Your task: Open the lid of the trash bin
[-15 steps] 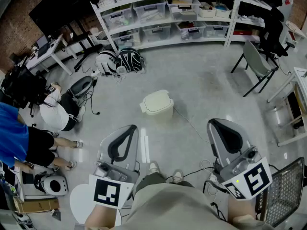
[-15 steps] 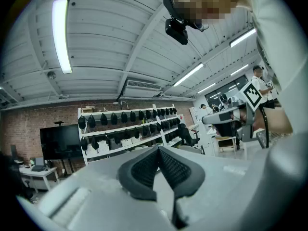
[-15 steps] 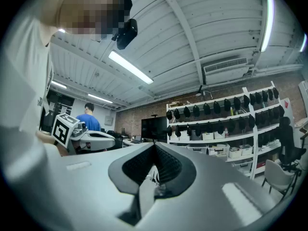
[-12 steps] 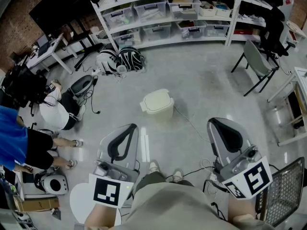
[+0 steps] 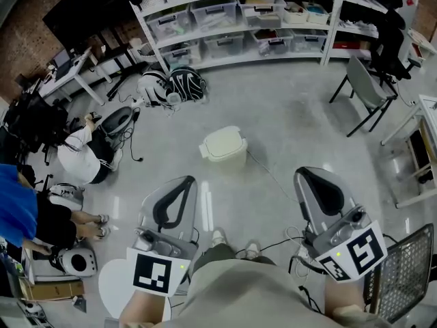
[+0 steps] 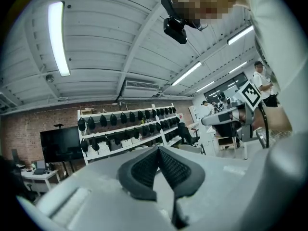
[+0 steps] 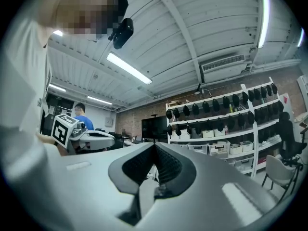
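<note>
I stand on the grey concrete floor [image 5: 307, 128] of a workshop with a gripper in each hand, both held low in front of my body. My left gripper [image 5: 183, 183] has its jaws pressed together at the tips with nothing between them; the left gripper view [image 6: 158, 151] shows the dark ribbed pads meeting in a point. My right gripper [image 5: 304, 177] is likewise closed and empty, its pads touching at the tip in the right gripper view [image 7: 154, 146]. The cream trash bin [image 5: 224, 149] sits near the middle of the floor, well apart from both grippers and ahead of my shoes [image 5: 218, 238]. Its lid [image 5: 221, 142] appears to be down, though from this height I cannot tell whether it is fully seated. White shelving [image 5: 239, 19] with storage boxes lines the far edge of the floor. A person in blue [image 5: 15, 207] is at the left edge.
</note>
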`<move>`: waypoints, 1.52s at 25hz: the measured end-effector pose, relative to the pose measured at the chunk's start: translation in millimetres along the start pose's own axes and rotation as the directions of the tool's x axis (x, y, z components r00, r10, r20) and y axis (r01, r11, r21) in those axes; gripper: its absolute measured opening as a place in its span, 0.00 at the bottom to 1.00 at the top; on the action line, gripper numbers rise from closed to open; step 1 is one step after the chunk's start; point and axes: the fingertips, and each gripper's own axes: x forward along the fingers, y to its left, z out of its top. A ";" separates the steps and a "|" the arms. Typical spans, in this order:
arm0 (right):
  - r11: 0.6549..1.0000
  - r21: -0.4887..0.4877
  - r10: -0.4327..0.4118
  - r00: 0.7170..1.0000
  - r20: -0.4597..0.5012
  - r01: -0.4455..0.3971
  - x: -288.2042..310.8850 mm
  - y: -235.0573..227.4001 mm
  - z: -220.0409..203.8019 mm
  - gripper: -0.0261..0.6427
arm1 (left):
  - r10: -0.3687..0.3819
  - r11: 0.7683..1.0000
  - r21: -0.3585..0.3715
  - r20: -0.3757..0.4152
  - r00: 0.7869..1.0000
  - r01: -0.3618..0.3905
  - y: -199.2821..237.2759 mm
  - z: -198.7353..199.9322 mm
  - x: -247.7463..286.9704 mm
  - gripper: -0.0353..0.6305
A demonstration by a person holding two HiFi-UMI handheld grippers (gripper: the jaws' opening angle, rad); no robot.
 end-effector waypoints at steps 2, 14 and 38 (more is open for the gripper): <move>1.000 0.002 0.006 1.000 -0.003 -0.006 -2.7 1.2 -0.7 0.04 | 0.003 1.000 -0.002 0.003 1.000 -0.003 -2.4 1.7 -0.8 0.06; 1.000 -0.021 0.004 1.000 -0.028 -0.004 14.2 -6.3 -3.7 0.04 | 0.004 1.000 -0.012 -0.009 1.000 -0.004 7.3 -1.4 9.5 0.06; 0.999 -0.024 -0.025 0.988 -0.155 0.021 232.4 -97.6 -52.6 0.04 | -0.014 0.997 -0.073 -0.080 0.997 0.008 174.7 -75.0 175.2 0.06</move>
